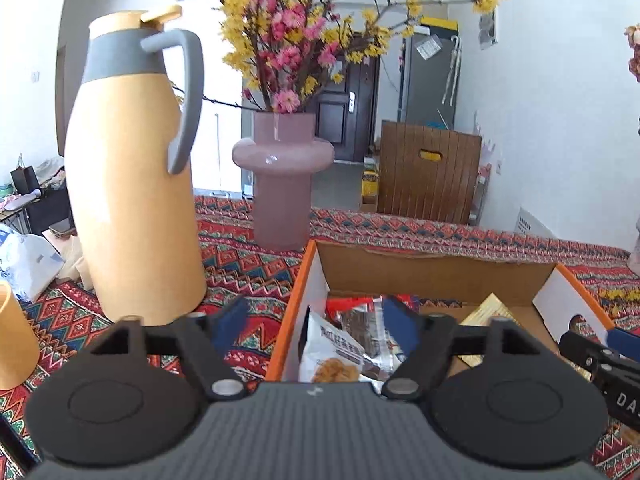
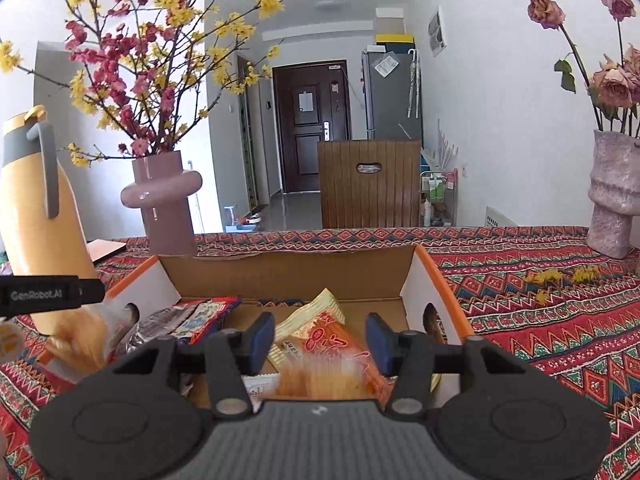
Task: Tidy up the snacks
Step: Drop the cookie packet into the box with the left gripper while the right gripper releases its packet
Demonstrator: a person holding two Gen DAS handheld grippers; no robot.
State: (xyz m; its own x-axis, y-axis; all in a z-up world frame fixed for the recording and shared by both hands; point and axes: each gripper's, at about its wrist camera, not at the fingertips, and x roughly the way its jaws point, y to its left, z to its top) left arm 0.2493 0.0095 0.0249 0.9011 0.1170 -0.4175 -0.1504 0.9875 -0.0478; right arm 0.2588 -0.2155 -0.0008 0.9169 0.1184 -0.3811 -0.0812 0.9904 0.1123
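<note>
In the box (image 2: 408,280) — blurred orange packet (image 2: 332,360)

The room is closed by plain white walls (image 2: 500,120) and a white ceiling with a round lamp (image 2: 327,5). At the far end a dark brown door (image 2: 310,128) is seen, with a paper fixed on it. Beside the door a grey fridge (image 2: 394,96) is placed, and a yellow box (image 2: 394,38) is kept on top of it. In front of the fridge the back of a brown wooden chair (image 2: 370,184) is seen, with a cut handle. The grey floor (image 2: 292,210) is lit by bright daylight. The desk is covered by a red patterned cloth (image 2: 560,320). A small rack with bottles (image 2: 438,196) is set against the right wall.
</note>
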